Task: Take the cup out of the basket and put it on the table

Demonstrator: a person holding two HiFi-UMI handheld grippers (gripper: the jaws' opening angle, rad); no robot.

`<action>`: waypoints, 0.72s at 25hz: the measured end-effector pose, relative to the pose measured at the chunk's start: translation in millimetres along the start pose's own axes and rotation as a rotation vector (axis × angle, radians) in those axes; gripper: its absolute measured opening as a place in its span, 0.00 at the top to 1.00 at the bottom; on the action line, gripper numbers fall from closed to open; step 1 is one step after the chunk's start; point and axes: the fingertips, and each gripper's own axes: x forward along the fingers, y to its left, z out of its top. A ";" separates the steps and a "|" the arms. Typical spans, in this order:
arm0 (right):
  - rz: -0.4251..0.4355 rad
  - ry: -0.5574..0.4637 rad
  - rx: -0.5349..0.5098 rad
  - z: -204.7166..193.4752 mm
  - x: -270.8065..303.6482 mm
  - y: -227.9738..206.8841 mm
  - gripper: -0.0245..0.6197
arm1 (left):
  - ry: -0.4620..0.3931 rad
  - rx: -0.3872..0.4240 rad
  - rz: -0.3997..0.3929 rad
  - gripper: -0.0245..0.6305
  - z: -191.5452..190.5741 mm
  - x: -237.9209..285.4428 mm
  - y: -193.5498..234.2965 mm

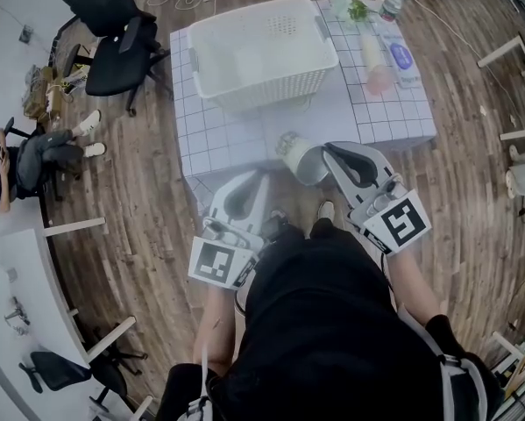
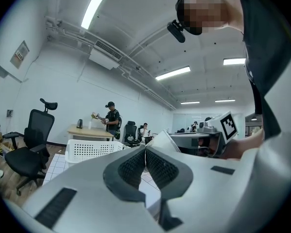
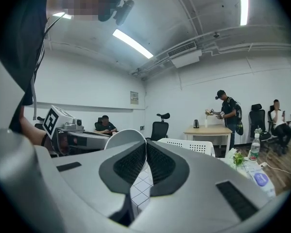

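A pale cup (image 1: 297,157) hangs tilted over the front edge of the white gridded table (image 1: 218,139), with my right gripper (image 1: 325,150) shut on its wall. In the right gripper view the cup's rim (image 3: 117,139) is pinched between the closed pads. My left gripper (image 1: 264,175) is shut and empty, low at the table's front edge, left of the cup. In its own view the left gripper (image 2: 145,149) has its pads together, and the cup (image 2: 161,141) shows just beyond them. The white basket (image 1: 271,82) stands at the back of the table.
Bottles (image 1: 379,64) and a small plant (image 1: 351,8) lie along the table's right side. Black office chairs (image 1: 113,46) stand to the left, and a person (image 1: 21,160) sits further left. A white desk edge (image 1: 25,296) runs along the lower left.
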 end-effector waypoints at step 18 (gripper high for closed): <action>0.024 -0.004 0.002 -5.0 -27.0 -2.8 0.92 | -0.007 0.008 0.006 0.95 1.8 7.3 -30.3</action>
